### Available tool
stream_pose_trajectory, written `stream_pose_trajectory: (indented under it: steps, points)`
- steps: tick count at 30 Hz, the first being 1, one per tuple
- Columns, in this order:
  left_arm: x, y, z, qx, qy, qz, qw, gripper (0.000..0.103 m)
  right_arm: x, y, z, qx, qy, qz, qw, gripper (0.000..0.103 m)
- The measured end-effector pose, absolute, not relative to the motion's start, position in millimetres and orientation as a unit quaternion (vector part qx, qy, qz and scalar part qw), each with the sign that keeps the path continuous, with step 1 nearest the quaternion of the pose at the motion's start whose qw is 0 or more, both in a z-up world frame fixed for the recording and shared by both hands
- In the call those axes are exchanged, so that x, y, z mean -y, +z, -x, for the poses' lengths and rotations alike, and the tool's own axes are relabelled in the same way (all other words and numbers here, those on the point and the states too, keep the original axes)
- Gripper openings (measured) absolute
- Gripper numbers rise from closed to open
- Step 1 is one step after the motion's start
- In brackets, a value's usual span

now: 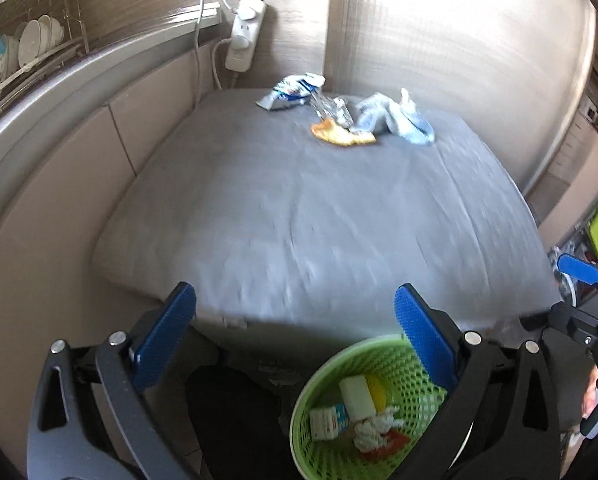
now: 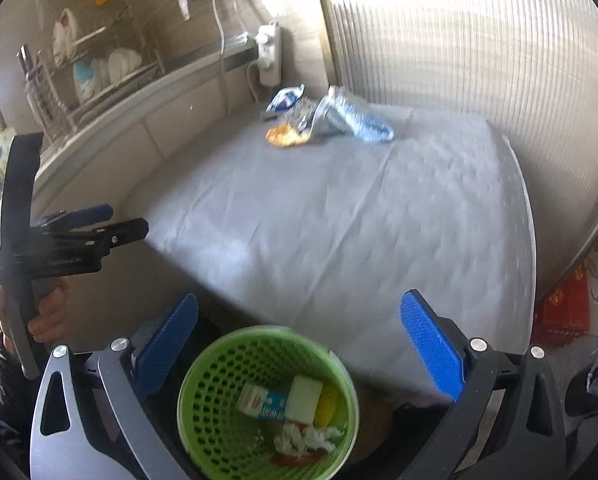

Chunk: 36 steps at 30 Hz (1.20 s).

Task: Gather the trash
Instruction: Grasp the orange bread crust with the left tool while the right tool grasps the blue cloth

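A green mesh basket (image 1: 411, 364) (image 2: 219, 364) stands below the table's near edge with a small carton, a white block, a yellow lid and crumpled tissue inside. At the far end of the grey cloth lie a blue-white wrapper (image 1: 293, 90) (image 2: 285, 98), an orange scrap (image 1: 341, 133) (image 2: 284, 135), clear crinkled plastic (image 1: 333, 108) and a crushed bottle (image 1: 395, 118) (image 2: 357, 114). My left gripper (image 1: 295, 328) is open and empty above the near edge, left of the basket. My right gripper (image 2: 299, 334) is open and empty above the basket.
The grey-clothed table (image 1: 299, 208) (image 2: 339, 216) sits against a ribbed wall. A white power strip (image 1: 245, 34) (image 2: 269, 56) hangs at the back corner. A dish rack (image 1: 23, 52) (image 2: 95, 68) stands on the left counter. A red box (image 2: 565, 308) lies on the floor at right.
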<state>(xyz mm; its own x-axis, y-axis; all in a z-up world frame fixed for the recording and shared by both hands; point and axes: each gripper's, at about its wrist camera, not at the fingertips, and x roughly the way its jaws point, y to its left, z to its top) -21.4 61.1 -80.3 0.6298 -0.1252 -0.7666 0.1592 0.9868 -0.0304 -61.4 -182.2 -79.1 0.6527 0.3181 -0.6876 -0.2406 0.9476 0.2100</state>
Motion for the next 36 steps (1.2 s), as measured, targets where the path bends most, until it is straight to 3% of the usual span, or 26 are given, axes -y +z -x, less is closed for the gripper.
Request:
stream_pose_trajectory:
  steps: [13, 27, 30, 32, 35, 36]
  points:
    - [-79.0, -58.2, -102.0, -0.393, -0.124, 0.016, 0.911, 0.095, 181.9, -56.5, -73.8, -0.353, 0.145, -0.030, 0.924, 0.101]
    - [-67.0, -72.9, -192.9, -0.392, -0.161, -0.035, 0.905, 0.095, 170.8, -97.8, -204.4, -0.412, 0.155, -0.043, 0.897, 0.101]
    - [-67.3, -78.3, -196.6, -0.397, -0.172, -0.026, 0.901, 0.095, 172.5, -107.8, -214.0, -0.426, 0.161, -0.039, 0.890, 0.077]
    - [-66.9, -82.3, -192.8, -0.399, -0.181, -0.018, 0.898, 0.095, 177.7, -111.7, -217.4, -0.428, 0.168, -0.052, 0.887, 0.054]
    - [-59.7, -87.3, -183.5, -0.400, -0.184, -0.020, 0.898, 0.095, 186.7, -111.4, -218.5, -0.422, 0.179, -0.071, 0.886, 0.032]
    - [-56.6, -88.3, -180.6, -0.399, -0.184, -0.018, 0.898, 0.095, 190.2, -111.1, -218.2, -0.420, 0.181, -0.074, 0.886, 0.029]
